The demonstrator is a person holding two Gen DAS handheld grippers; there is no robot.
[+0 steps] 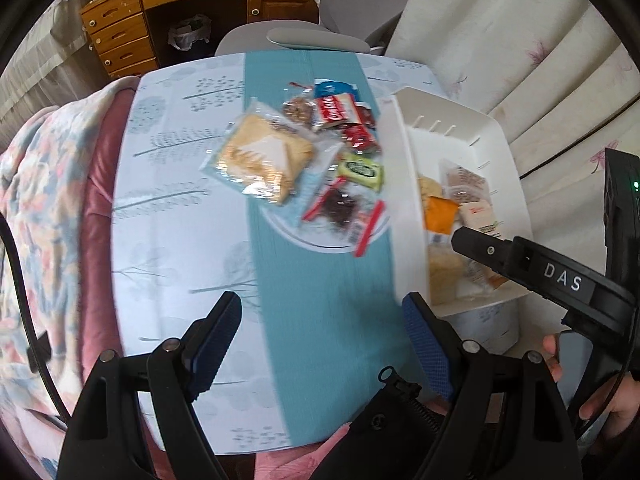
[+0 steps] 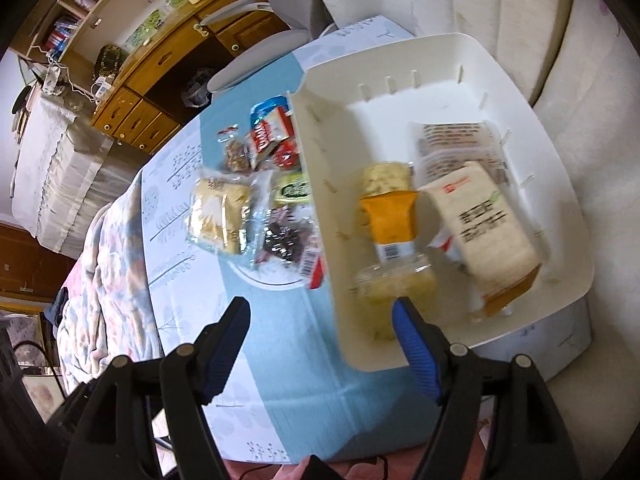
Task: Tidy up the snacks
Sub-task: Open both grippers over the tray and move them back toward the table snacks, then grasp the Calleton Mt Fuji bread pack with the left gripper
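Loose snack packets lie in a heap on the table, just left of the white tray, which holds more packets. Left claw and right claw both stand apart, holding nothing.

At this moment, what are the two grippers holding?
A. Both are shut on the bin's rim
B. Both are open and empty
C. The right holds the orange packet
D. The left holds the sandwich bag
B: the left gripper hangs open over the table with nothing between its fingers, and the right gripper is likewise open and empty beside the bin; the orange packet lies in the bin.
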